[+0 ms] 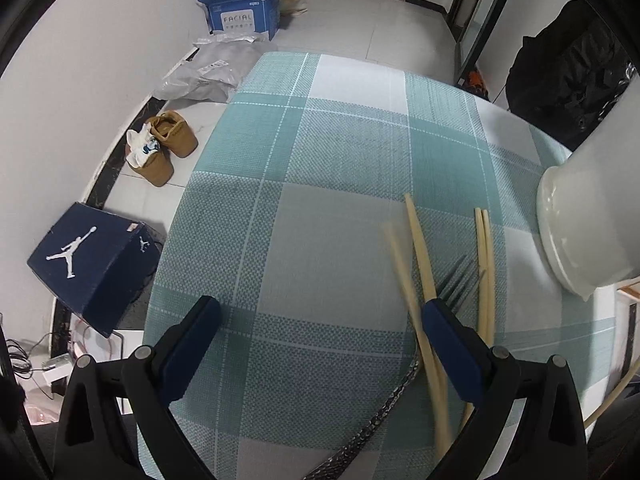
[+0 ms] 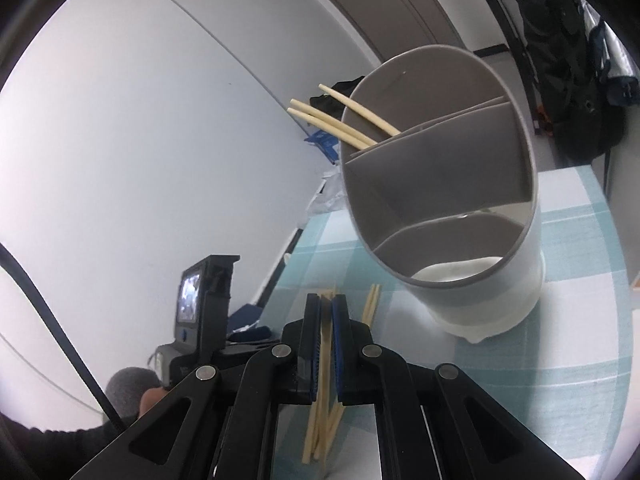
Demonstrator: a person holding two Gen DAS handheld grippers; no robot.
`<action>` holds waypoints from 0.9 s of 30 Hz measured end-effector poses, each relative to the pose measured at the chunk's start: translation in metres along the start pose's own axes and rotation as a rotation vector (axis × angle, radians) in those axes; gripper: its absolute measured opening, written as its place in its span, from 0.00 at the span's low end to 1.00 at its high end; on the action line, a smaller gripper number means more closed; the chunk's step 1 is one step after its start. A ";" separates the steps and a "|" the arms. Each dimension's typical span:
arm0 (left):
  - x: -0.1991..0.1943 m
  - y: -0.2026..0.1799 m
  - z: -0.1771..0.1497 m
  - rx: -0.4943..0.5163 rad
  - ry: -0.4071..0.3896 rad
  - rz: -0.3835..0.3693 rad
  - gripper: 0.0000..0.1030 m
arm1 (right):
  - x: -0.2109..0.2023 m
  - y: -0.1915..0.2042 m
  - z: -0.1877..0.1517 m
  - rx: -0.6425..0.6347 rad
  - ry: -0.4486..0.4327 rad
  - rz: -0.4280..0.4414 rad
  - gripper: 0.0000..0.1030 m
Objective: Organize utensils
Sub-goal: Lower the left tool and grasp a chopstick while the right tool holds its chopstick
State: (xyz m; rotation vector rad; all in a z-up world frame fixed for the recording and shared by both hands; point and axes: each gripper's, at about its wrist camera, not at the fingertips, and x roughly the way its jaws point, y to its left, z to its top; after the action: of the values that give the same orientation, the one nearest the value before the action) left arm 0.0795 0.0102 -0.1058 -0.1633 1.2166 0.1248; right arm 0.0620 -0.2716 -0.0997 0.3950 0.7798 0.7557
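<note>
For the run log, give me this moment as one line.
left tool open, empty | right tool shut on pale wooden chopstick | grey divided utensil holder: three chopsticks inside | loose chopsticks, metal fork on plaid tablecloth

Teal-and-white plaid tablecloth [image 1: 320,208], cream chopsticks [image 1: 420,256], grey-lined white holder [image 2: 448,184].

We see one chopstick [image 1: 402,276] motion-blurred lower right; fork [image 1: 460,280] handle hidden behind the left gripper's finger [image 1: 452,344]. Holder [image 1: 592,216] cut off at right edge, its far compartment floor unseen.
</note>
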 end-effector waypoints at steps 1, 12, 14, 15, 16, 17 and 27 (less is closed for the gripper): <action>0.001 -0.001 0.000 0.012 0.005 0.012 0.97 | -0.001 -0.001 0.000 0.000 0.000 -0.004 0.05; -0.002 0.008 0.008 -0.081 0.053 -0.042 0.91 | -0.006 -0.003 -0.001 0.007 -0.005 -0.013 0.05; -0.009 0.014 0.010 -0.136 0.058 -0.090 0.91 | -0.007 -0.006 0.002 0.012 -0.005 -0.010 0.05; -0.014 0.017 0.010 -0.160 0.054 -0.093 0.91 | -0.006 -0.007 0.004 0.014 -0.006 -0.009 0.05; -0.017 0.021 0.010 -0.185 0.056 -0.087 0.91 | -0.006 -0.007 0.004 0.015 -0.007 -0.008 0.05; -0.017 0.024 0.008 -0.200 0.067 -0.086 0.91 | -0.002 -0.008 0.005 0.015 -0.006 -0.007 0.05; -0.018 0.059 -0.026 -0.411 0.205 -0.202 0.79 | -0.003 -0.010 0.004 0.022 -0.011 0.013 0.05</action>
State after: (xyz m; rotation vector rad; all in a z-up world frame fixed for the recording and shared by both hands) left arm 0.0386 0.0628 -0.1009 -0.6687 1.3598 0.1839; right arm 0.0677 -0.2807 -0.1012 0.4237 0.7766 0.7566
